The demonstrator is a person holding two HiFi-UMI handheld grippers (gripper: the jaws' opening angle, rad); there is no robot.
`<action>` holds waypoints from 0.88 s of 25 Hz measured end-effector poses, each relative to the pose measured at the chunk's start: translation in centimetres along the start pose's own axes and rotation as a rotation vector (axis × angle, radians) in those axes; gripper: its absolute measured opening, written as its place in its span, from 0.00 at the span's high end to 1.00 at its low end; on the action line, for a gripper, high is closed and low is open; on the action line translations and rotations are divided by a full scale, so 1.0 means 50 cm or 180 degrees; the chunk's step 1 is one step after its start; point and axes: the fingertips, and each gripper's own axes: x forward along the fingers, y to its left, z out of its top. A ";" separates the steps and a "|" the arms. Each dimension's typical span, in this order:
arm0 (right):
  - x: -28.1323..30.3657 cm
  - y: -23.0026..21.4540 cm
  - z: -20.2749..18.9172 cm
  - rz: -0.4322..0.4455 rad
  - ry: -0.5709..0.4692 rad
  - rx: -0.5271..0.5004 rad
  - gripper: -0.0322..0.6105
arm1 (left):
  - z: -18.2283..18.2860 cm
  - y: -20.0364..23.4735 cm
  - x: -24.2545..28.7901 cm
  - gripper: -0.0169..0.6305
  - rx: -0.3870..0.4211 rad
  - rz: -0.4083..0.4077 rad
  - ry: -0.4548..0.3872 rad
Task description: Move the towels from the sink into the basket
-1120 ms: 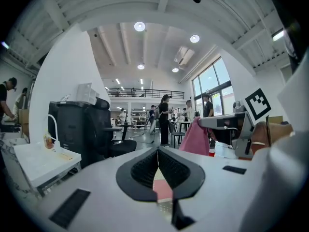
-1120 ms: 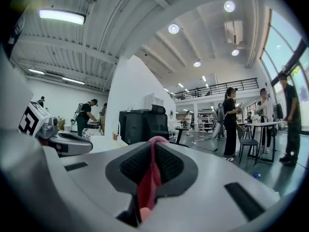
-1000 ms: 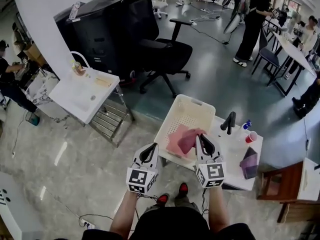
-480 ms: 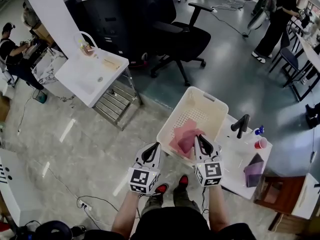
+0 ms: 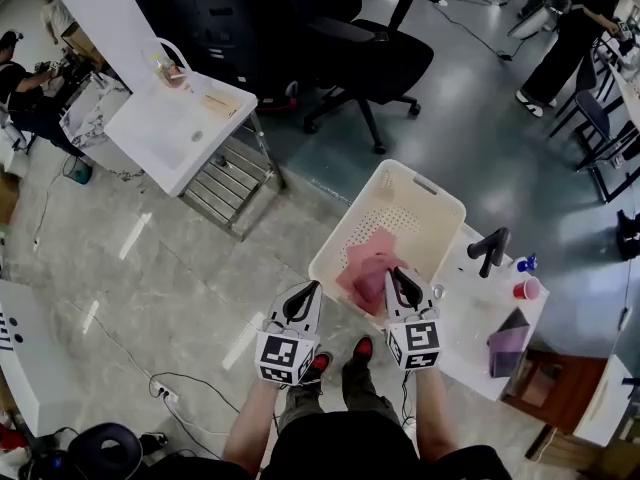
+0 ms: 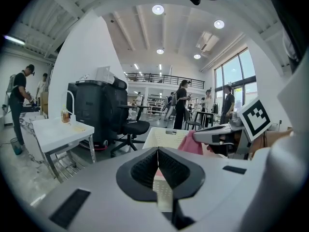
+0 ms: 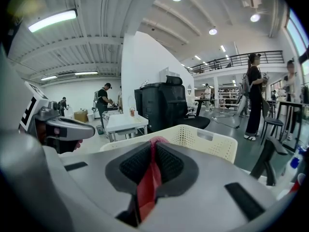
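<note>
A cream basket [image 5: 428, 185] stands on the floor with a light pink towel [image 5: 372, 248] lying inside. My right gripper [image 5: 397, 274] is shut on a darker pink towel [image 5: 372, 284] that hangs over the basket's near corner. In the right gripper view the red cloth [image 7: 149, 180] is pinched between the shut jaws of that gripper [image 7: 152, 151], with the basket [image 7: 205, 140] just ahead. My left gripper [image 5: 307, 294] is shut and empty, left of the basket; its jaws [image 6: 158, 158] meet with nothing between. A purple towel [image 5: 508, 332] lies in the white sink [image 5: 462, 320] at the right.
A black faucet [image 5: 490, 248], a red cup [image 5: 526, 289] and a blue bottle [image 5: 525, 264] stand on the sink unit. A second white sink [image 5: 170, 133] on a metal frame is at the far left. A black office chair [image 5: 375, 58] stands beyond the basket. People stand around the room.
The head view has swung, so the basket and sink sit further right and nearer. The right gripper still holds the pink towel over the basket's near corner; the left stays shut.
</note>
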 end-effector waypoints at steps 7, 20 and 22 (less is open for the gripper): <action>0.011 -0.003 -0.013 0.0077 0.0070 0.0147 0.87 | -0.017 -0.002 0.012 0.96 -0.0027 -0.0004 0.0052; 0.010 -0.001 -0.022 0.0029 0.0157 0.0096 0.80 | -0.020 -0.004 0.016 0.96 -0.0012 -0.0053 0.0077; 0.009 -0.002 -0.019 0.0021 0.0143 0.0100 0.79 | -0.018 -0.004 0.017 0.96 -0.0011 -0.0065 0.0069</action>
